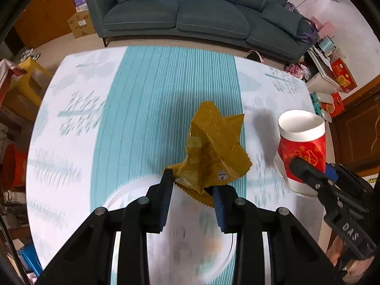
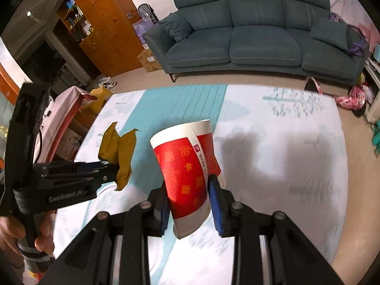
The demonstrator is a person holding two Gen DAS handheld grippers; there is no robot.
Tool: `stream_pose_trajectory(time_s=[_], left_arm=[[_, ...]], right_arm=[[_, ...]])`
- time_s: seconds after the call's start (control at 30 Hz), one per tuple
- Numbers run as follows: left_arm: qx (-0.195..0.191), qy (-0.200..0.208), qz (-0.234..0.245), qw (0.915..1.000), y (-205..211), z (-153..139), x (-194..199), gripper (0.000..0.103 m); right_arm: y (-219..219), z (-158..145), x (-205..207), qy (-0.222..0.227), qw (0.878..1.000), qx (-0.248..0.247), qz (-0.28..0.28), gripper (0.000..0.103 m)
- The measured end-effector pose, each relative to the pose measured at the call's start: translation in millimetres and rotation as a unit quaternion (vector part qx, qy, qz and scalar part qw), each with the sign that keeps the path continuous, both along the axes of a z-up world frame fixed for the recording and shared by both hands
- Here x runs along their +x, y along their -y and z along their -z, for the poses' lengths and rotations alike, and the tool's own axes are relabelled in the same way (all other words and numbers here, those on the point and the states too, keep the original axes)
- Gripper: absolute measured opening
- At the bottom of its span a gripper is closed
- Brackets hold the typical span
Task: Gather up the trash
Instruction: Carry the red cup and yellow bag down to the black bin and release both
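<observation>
1. Yellow and crinkly, the snack wrapper (image 1: pixel 211 147) sticks up from the left tongs (image 1: pixel 192 190), whose two pads squeeze its bottom edge.
2. The wrapper hangs in the air above the worktop (image 1: pixel 71 142), which wears a white and teal striped cloth.
3. The right tongs (image 2: pixel 190 201) pinch a red and white paper cup (image 2: pixel 187 166) near its bottom, and the cup leans a little.
4. A white plate (image 1: pixel 123 197) lies blurry under the left tongs.
5. A dark green sofa (image 2: pixel 249 30) stands behind the worktop.

Both tools point steeply down side by side, left tool (image 1: pixel 192 185) and right tool (image 2: pixel 190 197) each clamped shut.
</observation>
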State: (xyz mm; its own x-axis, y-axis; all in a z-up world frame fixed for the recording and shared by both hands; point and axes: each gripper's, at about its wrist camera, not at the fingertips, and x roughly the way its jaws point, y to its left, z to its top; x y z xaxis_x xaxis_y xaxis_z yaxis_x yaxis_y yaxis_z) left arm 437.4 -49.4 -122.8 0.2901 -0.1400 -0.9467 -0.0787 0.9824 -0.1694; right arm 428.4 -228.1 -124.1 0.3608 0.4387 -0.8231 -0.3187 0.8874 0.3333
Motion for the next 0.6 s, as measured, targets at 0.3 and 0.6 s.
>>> stream_pose_trajectory(time_s=[0.3, 0.6], left_arm=[[-0.01, 0.025, 0.032, 0.9991, -36.4, -32.0, -140.5, 0.03], [-0.01, 0.061, 0.093, 0.9937, -68.4, -52.8, -270.4, 0.03]], right_arm=[[-23.4, -23.9, -131.6, -0.029, 0.999, 0.025, 0.037, 0.029], [-64.1, -43.2, -288.8, -0.023, 0.995, 0.024, 0.098, 0.029]])
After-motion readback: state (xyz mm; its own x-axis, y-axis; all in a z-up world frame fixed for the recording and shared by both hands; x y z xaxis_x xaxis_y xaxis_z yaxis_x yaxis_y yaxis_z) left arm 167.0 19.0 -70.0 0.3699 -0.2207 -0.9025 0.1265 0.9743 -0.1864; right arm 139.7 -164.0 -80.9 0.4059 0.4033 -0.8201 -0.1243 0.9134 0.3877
